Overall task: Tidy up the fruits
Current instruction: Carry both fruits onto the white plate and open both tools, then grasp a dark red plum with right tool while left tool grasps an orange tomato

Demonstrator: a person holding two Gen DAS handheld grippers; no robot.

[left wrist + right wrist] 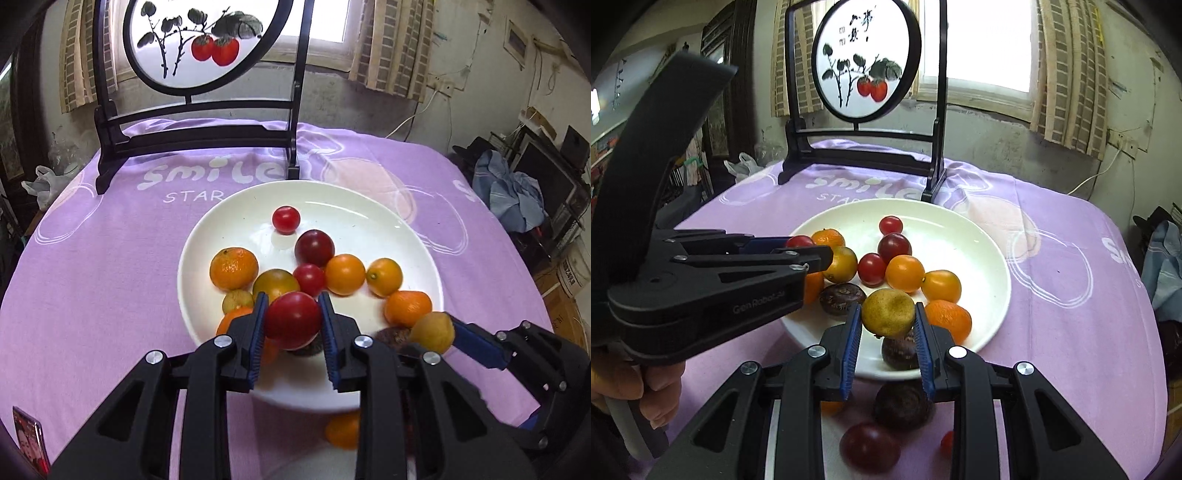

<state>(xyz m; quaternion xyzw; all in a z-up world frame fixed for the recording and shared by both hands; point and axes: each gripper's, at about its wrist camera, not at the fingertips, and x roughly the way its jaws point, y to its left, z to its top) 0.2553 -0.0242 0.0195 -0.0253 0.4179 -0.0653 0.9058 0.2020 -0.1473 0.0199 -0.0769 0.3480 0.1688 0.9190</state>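
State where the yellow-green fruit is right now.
The yellow-green fruit is clamped in the right gripper, held over the near part of the white plate, beside an orange fruit.

The left gripper [293, 320] covers the near rim of the white plate [207, 236] and most of an orange fruit [343, 430] lying below it. A dark fruit [393, 336] shows only as a sliver behind the yellow fruit [433, 331]. In the right wrist view a small red fruit [947, 443] is half hidden by the right gripper [888, 320], possibly a cherry tomato, and the wooden screen [866, 55] is cut off at the top
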